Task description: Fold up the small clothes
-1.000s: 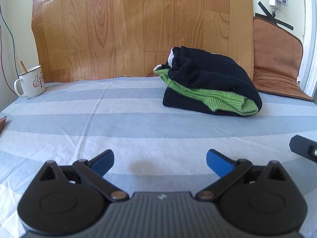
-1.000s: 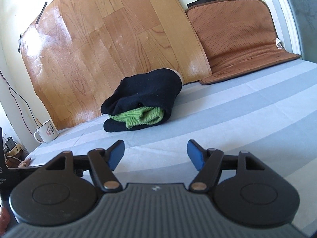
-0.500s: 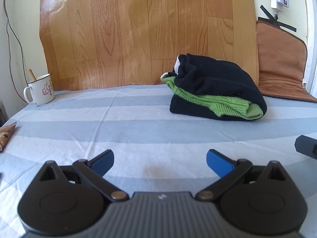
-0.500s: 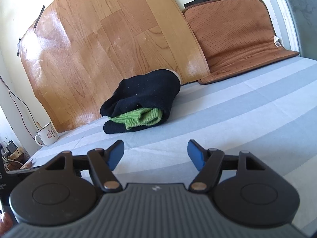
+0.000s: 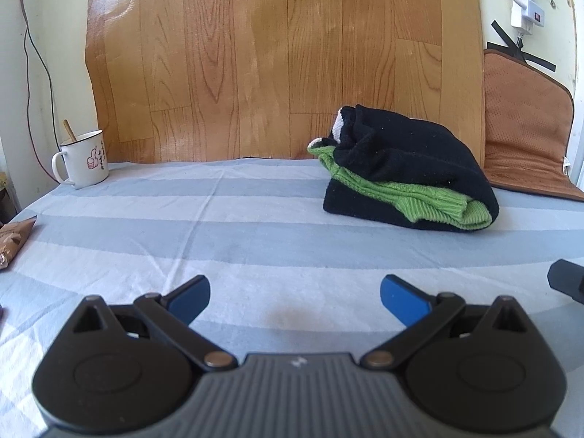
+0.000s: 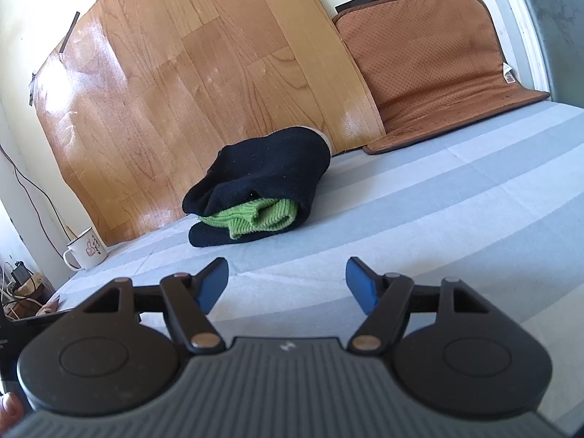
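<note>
Black-and-green clothes (image 5: 408, 179) lie folded, seemingly done, near the mug (image 5: 84, 163), as both grippers (image 5: 295, 297) (image 6: 287, 284) have drawn back, fingers spread and empty.

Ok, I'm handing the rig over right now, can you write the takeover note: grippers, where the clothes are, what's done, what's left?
Left gripper: open, empty, low over the striped sheet, apart from the clothes.
Right gripper: open, empty, also short of the bundle.
Clothes: black garment lies folded over, a green knit garment sandwiched inside, its edge showing. The bundle sits on the sheet near the wood-pattern board.
Done: bundle looks folded, though lumpy.
Left: judge whether it needs tidying; no other loose clothes are in view.
Nearby: white mug at the far left, brown mat on the right.
</note>
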{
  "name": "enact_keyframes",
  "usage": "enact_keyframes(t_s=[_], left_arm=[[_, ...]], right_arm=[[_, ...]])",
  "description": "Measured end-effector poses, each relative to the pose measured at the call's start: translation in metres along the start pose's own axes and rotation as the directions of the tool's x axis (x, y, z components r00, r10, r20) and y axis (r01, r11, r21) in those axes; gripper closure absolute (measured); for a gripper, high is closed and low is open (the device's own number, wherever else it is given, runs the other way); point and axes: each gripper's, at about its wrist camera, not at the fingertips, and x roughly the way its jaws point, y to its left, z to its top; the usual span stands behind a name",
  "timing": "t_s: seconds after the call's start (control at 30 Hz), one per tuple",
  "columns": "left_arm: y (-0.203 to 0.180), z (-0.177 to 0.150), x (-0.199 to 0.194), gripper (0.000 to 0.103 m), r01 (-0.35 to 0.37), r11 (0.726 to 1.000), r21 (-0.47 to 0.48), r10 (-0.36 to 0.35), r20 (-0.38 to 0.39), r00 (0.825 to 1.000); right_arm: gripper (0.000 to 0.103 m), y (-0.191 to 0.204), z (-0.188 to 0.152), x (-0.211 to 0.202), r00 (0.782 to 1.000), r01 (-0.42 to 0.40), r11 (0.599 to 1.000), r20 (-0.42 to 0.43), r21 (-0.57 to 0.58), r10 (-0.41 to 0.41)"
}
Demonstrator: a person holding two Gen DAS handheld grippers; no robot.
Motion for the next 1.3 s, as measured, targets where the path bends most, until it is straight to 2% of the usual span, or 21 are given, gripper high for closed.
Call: enact_keyframes(t_s=[0.7,1.3], left_arm=[[-0.0006,-0.0011,-0.0038,0.000,-0.030,1.000,0.008,0.030,0.032,0.999],[0.0042,-0.0013,-0.0076,0.000,-0.051,0.998,-0.026,0.053,0.052,0.997]], right_arm=[[0.029,-0.0017,0.0012,-0.0009,1.000,-0.007,1.000,0.004,0.003,0.006],[0.029,-0.0021,0.0014,-0.0007,1.000,-0.008,1.000,0.002,0.005,0.008]])
